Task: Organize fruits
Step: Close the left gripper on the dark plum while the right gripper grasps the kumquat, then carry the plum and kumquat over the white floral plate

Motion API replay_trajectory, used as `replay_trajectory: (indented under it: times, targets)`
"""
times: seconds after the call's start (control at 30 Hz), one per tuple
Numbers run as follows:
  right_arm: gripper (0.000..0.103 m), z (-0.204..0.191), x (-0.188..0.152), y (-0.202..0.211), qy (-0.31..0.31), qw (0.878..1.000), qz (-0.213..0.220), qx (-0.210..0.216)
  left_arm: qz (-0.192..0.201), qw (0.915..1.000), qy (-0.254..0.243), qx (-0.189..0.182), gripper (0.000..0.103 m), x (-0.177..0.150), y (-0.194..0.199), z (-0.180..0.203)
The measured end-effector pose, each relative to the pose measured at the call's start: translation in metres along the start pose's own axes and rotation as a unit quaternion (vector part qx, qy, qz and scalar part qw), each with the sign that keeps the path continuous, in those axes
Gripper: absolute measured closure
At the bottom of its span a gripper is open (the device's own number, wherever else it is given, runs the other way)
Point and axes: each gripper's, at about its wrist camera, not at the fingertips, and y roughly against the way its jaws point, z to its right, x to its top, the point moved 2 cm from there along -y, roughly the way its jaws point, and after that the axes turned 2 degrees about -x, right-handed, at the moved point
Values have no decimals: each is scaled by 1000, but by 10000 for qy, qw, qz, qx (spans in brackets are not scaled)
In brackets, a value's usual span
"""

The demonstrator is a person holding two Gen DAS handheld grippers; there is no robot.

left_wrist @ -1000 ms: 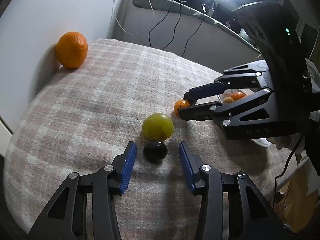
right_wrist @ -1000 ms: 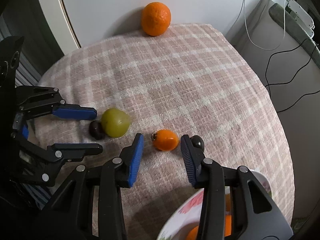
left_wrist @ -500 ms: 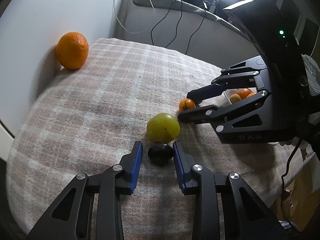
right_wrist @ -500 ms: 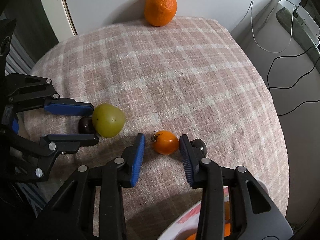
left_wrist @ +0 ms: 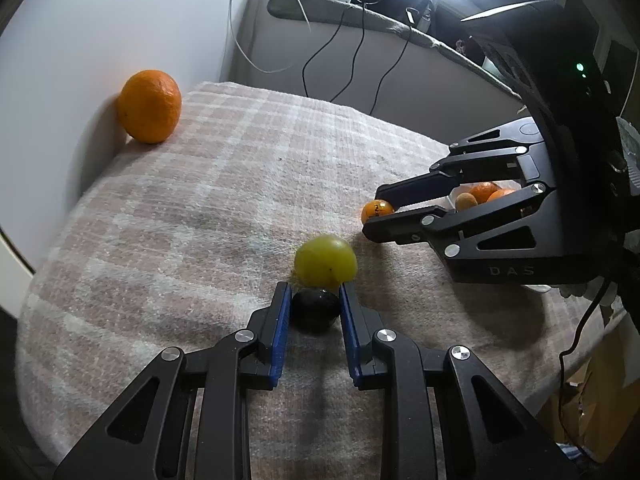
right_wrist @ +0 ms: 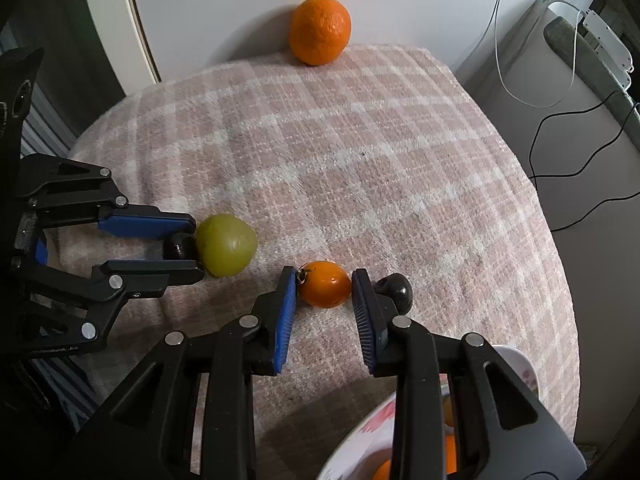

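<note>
Some small fruit already in the bowl. Left gripper squeezed tight on the dark plum, right beside the green fruit. Right gripper closing around the little orange fruit, pads about touching. Still on the cloth: another dark plum and the big orange by the wall.

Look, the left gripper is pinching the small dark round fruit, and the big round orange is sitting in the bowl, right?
Not quite. The left gripper is shut on the small dark round fruit, but the big round orange is not in the white bowl. It sits on the pink checked cloth against the wall, far from the bowl, as the right wrist view shows.
</note>
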Motion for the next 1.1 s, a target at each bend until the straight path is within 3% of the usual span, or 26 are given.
replay_trajectory:
  times: [0.53, 1.1]
  targets:
    - [74, 2, -10, 42, -199, 9990, 402, -20, 253, 9996, -110, -82, 80, 10, 24, 20]
    - [74, 50, -56, 81, -1051, 9914, 770, -143, 379, 9974, -435, -439, 80, 28, 20, 68]
